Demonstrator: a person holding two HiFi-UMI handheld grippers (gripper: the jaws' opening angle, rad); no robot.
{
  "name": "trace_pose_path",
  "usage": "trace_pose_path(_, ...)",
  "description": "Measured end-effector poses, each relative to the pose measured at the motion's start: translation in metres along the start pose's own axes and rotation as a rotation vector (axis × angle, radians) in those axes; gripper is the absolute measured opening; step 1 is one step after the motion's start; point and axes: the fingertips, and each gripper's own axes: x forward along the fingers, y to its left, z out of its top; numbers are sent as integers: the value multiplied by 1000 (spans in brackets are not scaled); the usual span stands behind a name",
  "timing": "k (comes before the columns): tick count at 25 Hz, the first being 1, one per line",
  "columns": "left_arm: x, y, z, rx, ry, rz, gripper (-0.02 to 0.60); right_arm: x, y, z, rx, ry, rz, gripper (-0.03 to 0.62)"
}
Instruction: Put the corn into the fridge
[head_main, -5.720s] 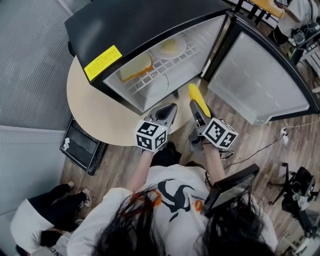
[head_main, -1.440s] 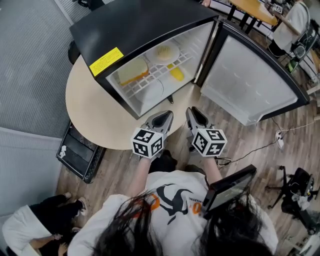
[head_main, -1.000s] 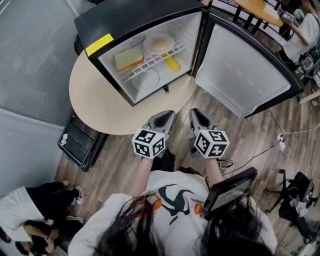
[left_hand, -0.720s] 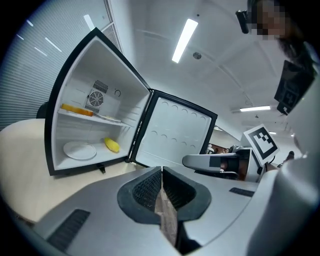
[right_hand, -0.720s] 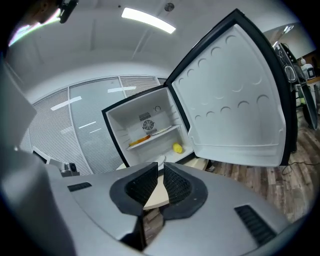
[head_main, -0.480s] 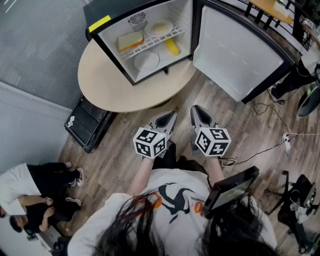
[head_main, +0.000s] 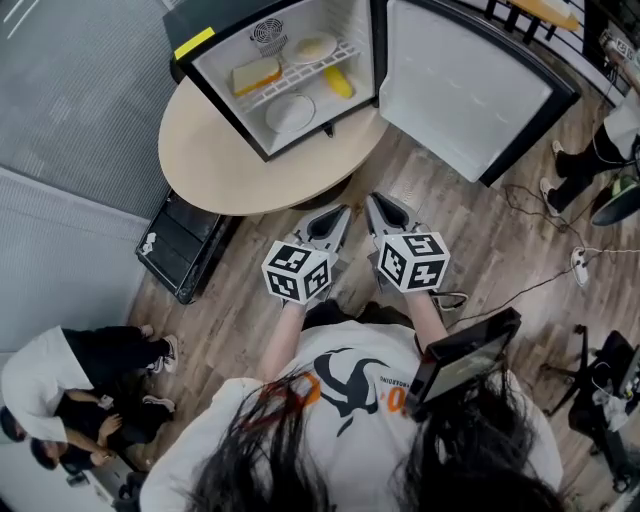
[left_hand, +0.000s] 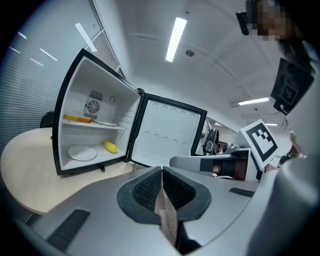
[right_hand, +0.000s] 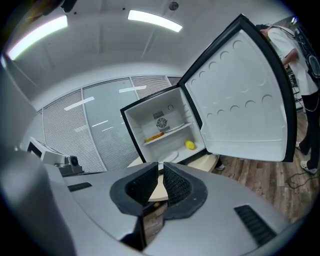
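The yellow corn (head_main: 338, 82) lies on the floor of the open black mini fridge (head_main: 215, 27), to the right of a white plate (head_main: 291, 113). It also shows small and far off as the corn (left_hand: 110, 146) in the left gripper view and the corn (right_hand: 190, 144) in the right gripper view. Both grippers hang side by side over the wooden floor, well back from the fridge. My left gripper (head_main: 338, 214) is shut and empty, and its pads meet in its own view (left_hand: 161, 172). My right gripper (head_main: 374, 201) is shut too, with nothing between its pads (right_hand: 161, 168).
The fridge stands on a round beige table (head_main: 215, 170); its door (head_main: 465, 95) is swung wide to the right. A sandwich (head_main: 255, 75) and a plate (head_main: 312, 47) rest on the wire shelf. A black box (head_main: 185, 255) lies by the table, people sit at lower left, and cables run at the right.
Both grippers have drawn back from the fridge, which now looks smaller and farther away. The corn, held in the right gripper in the earliest frame, stays inside the fridge.
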Motion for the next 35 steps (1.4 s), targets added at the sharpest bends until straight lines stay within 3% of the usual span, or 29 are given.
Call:
trace_pose_path(16,-35,24,6,-9,-17,-15,14,18,33,-6,36,16,-8,43)
trace_pose_path(35,-57,20,-7,-29,-11,-61,15,3,49,-24,32,33,-67,32)
